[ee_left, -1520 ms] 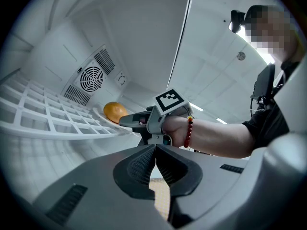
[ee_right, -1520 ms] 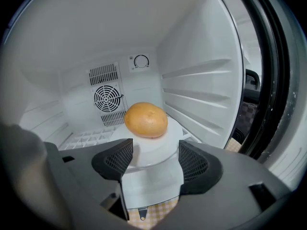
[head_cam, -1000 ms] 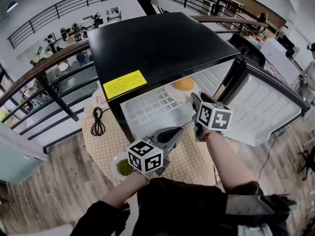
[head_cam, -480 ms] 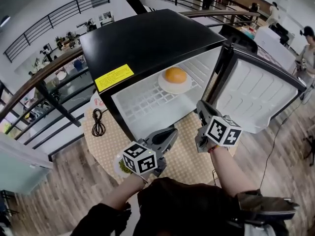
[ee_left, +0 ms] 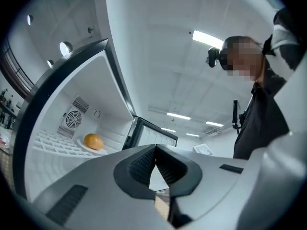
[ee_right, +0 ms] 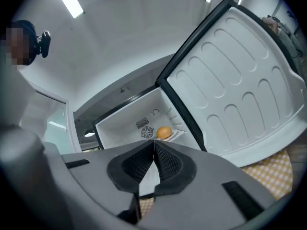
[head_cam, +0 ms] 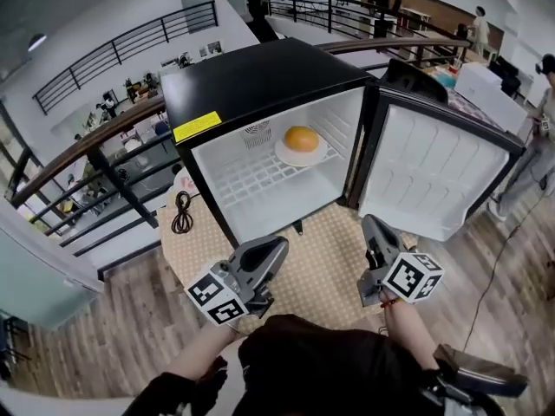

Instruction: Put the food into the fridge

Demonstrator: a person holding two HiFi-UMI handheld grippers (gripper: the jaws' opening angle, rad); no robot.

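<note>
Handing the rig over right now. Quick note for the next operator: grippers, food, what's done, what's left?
Left gripper: shut, empty, held low in front of the fridge.
Right gripper: shut, empty, below the open door.
Food: round orange item on a white plate, on the wire shelf inside the fridge.
Done: that plate is in.
Left: the door stands open. No other food shows in these views, so check the table before shutting it.

Black fridge (head_cam: 260, 72), white inside, orange food (head_cam: 301, 138), white plate (head_cam: 287, 155), beige checked mat (head_cam: 325, 258)
</note>
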